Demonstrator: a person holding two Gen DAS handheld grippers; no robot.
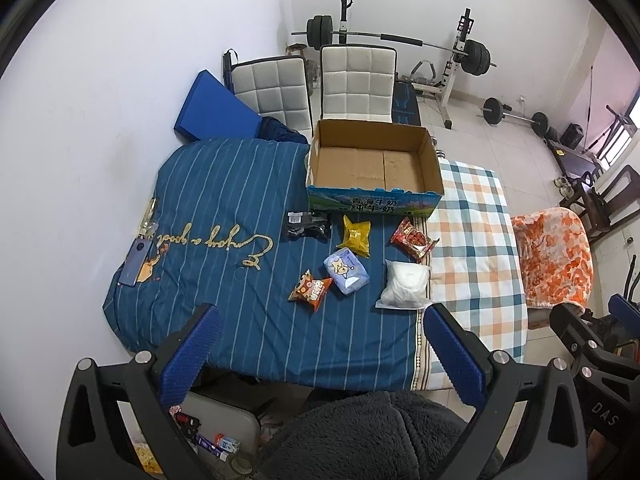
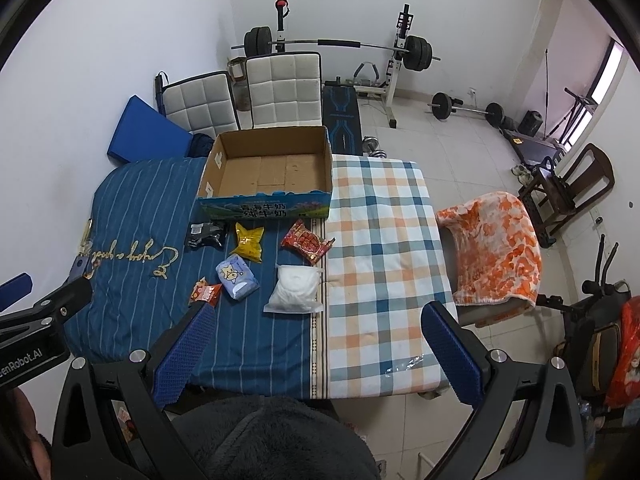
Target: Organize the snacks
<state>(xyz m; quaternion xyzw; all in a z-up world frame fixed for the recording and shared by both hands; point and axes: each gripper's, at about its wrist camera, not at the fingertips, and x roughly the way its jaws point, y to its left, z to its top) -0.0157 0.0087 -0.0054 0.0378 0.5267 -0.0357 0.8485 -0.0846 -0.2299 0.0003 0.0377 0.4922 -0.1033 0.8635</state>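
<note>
Cardboard box (image 1: 374, 164) sits empty on blue striped quilt (image 1: 224, 208); six snack packets lie just before it. Left gripper (image 1: 320, 344) and right gripper (image 2: 316, 340) gape wide, holding nothing.

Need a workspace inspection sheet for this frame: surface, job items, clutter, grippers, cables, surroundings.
Surface: blue striped quilt beside plaid sheet.
Job's things: cardboard box open, nothing inside; six snack packets on the quilt in front of it: black, yellow, red, light blue, orange, white.
Clutter: phone at quilt edge.
Grippers: left gripper and right gripper open, holding nothing.
Cables: nothing seen.
Surroundings: two chairs, barbell rack.
</note>
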